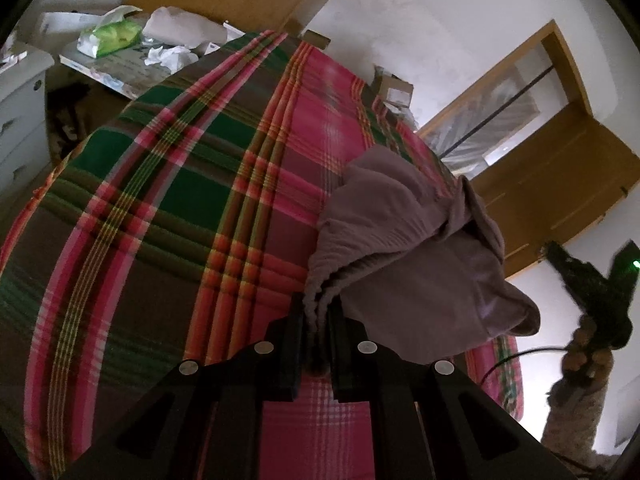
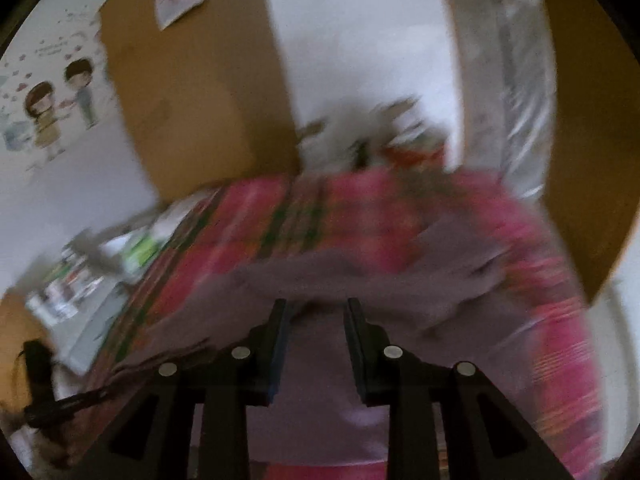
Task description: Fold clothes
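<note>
Mauve cloth, soft and thin, is the thing to fold: the garment point(image 1: 404, 240) is gathered into tight pleats where the left gripper point(image 1: 316, 320) pinches it, with both jaws pressed close on the bunched edge. From that pinch the rest of the garment rises and hangs in loose folds over the right side of the bed point(image 1: 180, 200), near its right edge, and part of it is lifted off the plaid cover. I judge it to be light and limp; it will not keep any shape alone and will sag wherever it is not supported. It does not look slippery, so a firm pinch on a hem or a corner should hold. For a clean fold it is better to take a flat edge than a bunch.

The left gripper points forward and a little down along the bed. The right gripper point(image 2: 316, 304) has its jaws partly apart, and the garment point(image 2: 320, 280) lies under and between them. The right view is much blurred, so I cannot tell if the fingers touch the cloth or hover just above it.

Farther away, beyond the far left corner of the bed, a table point(image 1: 120, 68) carries papers and a green packet point(image 1: 108, 36).
</note>
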A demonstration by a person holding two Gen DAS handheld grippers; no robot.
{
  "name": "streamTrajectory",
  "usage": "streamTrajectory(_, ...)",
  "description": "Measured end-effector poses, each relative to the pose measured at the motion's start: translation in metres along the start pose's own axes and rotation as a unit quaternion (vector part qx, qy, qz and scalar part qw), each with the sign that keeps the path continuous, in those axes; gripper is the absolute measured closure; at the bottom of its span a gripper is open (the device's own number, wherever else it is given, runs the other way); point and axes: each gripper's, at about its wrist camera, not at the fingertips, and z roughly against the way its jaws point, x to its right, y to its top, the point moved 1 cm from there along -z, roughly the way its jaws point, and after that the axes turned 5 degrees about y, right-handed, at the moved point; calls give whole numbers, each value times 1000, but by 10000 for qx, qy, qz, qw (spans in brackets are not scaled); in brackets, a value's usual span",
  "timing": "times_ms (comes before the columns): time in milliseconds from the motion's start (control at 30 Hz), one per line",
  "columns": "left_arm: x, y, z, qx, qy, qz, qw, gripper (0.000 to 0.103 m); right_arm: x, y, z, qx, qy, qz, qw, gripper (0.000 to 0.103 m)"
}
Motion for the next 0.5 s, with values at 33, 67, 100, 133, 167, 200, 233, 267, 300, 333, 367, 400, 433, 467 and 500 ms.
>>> streamTrajectory(33,0,0,0,-11,2,-4,10000,93,-7,-4,-14,-161,190,10,9997,75)
streamTrajectory(67,-1,-1,0,-21,5,-9,10000,93,-15,-9,-29,-319,401,12,9987,75)
streamTrajectory(100,0,-1,-1,-30,10,-22,10000,93,-23,-13,-44,-460,602,8,9971,75)
streamTrajectory(133,0,-2,0,-32,6,-33,10000,93,-29,-16,-55,-545,773,-16,9955,75)
streamTrajectory(167,-1,-2,0,-31,-1,-42,10000,93,-35,-19,-67,-643,925,-41,9936,75)
streamTrajectory(200,-1,-2,0,-30,-19,-32,10000,93,-39,-20,-80,-765,1013,-83,9919,75)
streamTrajectory(233,-1,-1,0,-25,-29,-31,10000,93,-40,-21,-90,-838,1089,-165,9904,75)
streamTrajectory(267,0,-1,0,-21,-21,-52,10000,93,-41,-22,-99,-922,1177,-257,9884,75)
streamTrajectory(300,0,-1,0,-20,-11,-79,10000,93,-41,-24,-109,-1037,1299,-381,9854,74)
streamTrajectory(333,0,0,0,-24,-17,-89,10000,93,-41,-26,-118,-1140,1401,-518,9822,74)
streamTrajectory(367,-1,0,0,-29,-28,-92,9999,93,-40,-29,-125,-1257,1503,-692,9782,70)
streamTrajectory(400,-2,0,0,-35,-39,-95,9999,93,-40,-32,-133,-1394,1646,-861,9727,66)
streamTrajectory(433,-2,0,-1,-40,-53,-101,9999,93,-39,-36,-141,-1504,1776,-1019,9672,65)
streamTrajectory(467,-3,0,-1,-46,-68,-107,9999,93,-39,-38,-145,-1531,1873,-1143,9636,64)
streamTrajectory(500,-4,0,-1,-59,-79,-101,9999,93,-39,-40,-150,-1557,1969,-1266,9597,62)
